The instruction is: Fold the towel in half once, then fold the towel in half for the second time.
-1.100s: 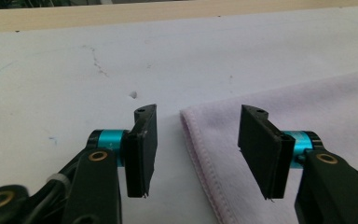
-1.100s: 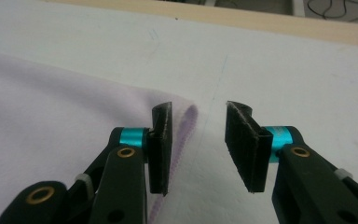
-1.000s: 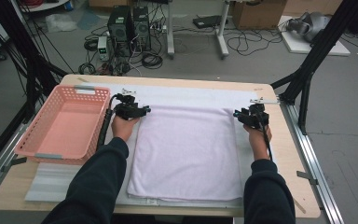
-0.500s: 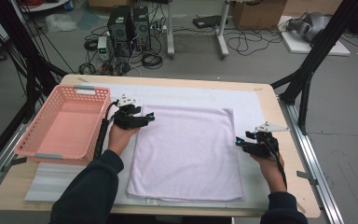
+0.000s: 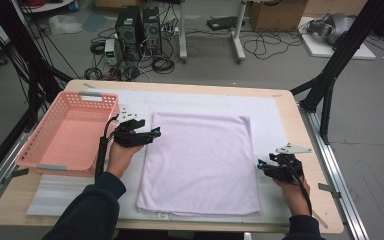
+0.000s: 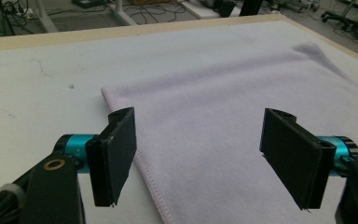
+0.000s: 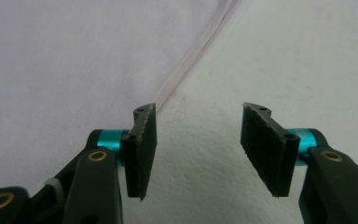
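A pale lilac towel (image 5: 200, 160) lies folded flat on the white mat. My left gripper (image 5: 152, 134) is at its far left edge and points right. In the left gripper view the jaws (image 6: 205, 158) have just been opening and stand wide apart above the towel's hem (image 6: 144, 172), not pressing on it. My right gripper (image 5: 261, 166) is just off the towel's right edge, toward the near corner. Its jaws (image 7: 198, 144) have also been opening. They hold nothing and hang over bare mat, with the towel (image 7: 74, 56) and its hem to their left.
A pink plastic basket (image 5: 40, 127) stands at the left, close behind the left hand. The white mat (image 5: 270, 115) covers most of the wooden table (image 5: 302, 135). A metal rail (image 5: 332, 165) runs along the right side. Black frame legs and cables stand beyond the far edge.
Both hands left the towel's far corners. The right gripper came toward the near right side, the left drew slightly nearer and turned right. Both pairs of jaws stand wider.
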The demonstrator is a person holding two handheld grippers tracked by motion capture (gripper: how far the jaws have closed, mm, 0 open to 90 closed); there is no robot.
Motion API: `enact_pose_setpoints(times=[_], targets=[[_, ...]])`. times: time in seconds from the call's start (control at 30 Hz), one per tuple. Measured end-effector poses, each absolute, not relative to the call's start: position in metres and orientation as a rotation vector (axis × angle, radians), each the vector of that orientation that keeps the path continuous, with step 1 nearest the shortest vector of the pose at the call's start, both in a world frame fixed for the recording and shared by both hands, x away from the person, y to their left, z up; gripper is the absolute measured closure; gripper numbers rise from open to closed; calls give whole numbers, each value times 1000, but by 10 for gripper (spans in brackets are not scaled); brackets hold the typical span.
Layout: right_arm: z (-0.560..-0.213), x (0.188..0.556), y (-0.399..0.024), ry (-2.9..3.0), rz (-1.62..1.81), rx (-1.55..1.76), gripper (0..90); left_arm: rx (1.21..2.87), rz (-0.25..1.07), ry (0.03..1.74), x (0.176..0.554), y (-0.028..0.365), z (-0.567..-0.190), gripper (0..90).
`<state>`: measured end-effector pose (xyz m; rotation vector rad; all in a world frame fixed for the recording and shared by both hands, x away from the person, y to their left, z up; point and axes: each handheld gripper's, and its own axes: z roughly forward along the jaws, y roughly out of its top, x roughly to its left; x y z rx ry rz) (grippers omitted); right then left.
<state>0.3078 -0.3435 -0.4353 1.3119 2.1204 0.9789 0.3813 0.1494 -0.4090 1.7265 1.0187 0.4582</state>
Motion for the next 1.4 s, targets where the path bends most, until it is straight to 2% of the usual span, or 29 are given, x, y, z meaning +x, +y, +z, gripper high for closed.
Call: enact_pose_setpoints(times=[0.1,0.17,0.43,0.73,1.07,1.27,1.4], targets=[[-427,304,-348,2069,1062,1307,417,1721,448,998,378,149,-406,261],[-422,302,-348,2053,1094,1290,391,1723,446,992,376,149,-404,217],[-416,301,-347,2043,1111,1241,283,1701,445,1028,376,155,-412,208],[-415,308,-347,2043,1120,1246,262,1677,427,1059,387,156,-415,202],[-418,346,-337,2059,1150,1285,208,1677,411,1126,413,163,-420,209],[-418,376,-325,2129,1119,1311,207,1731,377,1198,436,160,-428,275],[-421,395,-322,2134,1095,1374,206,1765,369,1258,450,158,-437,287]])
